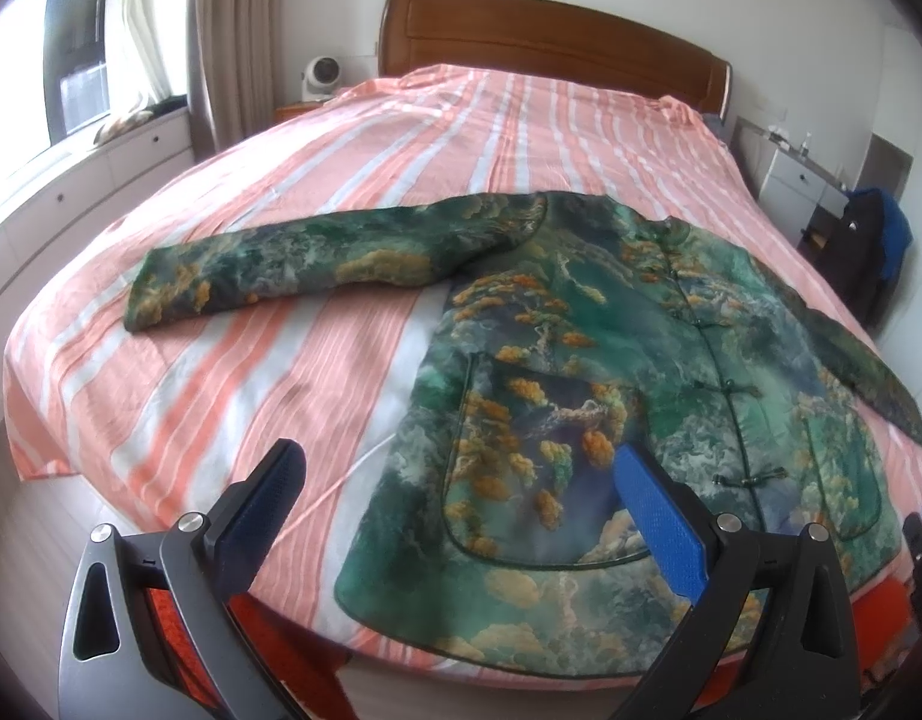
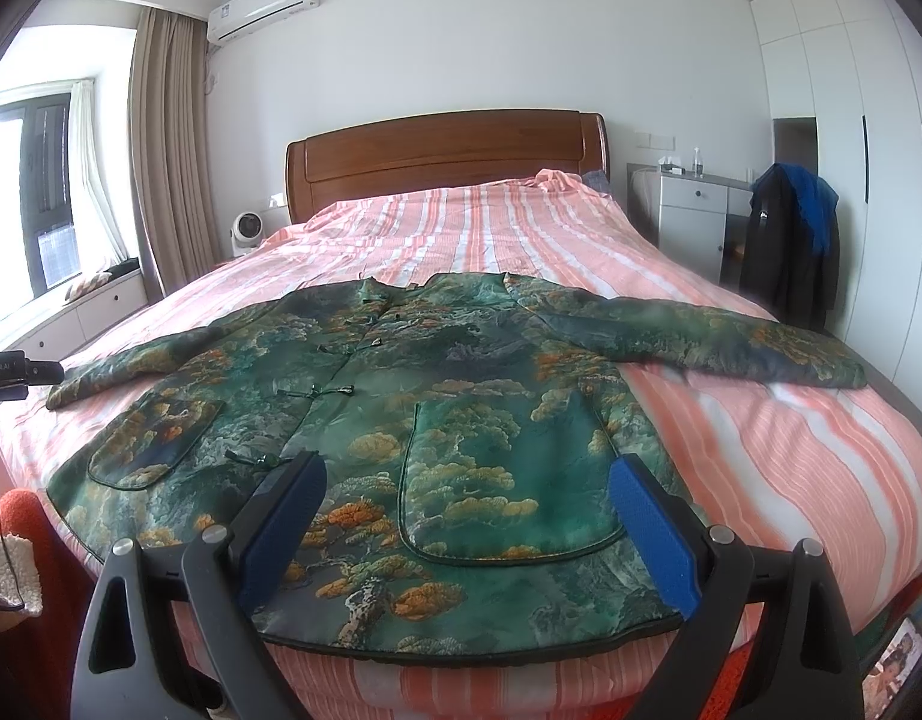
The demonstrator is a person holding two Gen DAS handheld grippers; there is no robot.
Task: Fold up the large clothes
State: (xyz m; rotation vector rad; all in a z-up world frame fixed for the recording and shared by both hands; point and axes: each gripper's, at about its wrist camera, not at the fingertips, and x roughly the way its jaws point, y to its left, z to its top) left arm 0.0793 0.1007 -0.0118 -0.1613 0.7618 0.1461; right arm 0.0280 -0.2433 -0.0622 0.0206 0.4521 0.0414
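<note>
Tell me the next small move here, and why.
Probably reach the left tongs to the spread left sleeve to fold it inward: the jacket lies flat, buttoned, sleeves out, on the bed, and both tongs, the right tongs included, are open and empty.

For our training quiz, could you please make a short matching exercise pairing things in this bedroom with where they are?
Things:
1. jacket
2. air conditioner
3. small fan
4. headboard

Places:
A. high on the wall
B. spread flat on the striped bedspread
C. at the far end of the bed
D. beside the bed, near the curtain

Pairs: 1-B, 2-A, 3-D, 4-C
</note>
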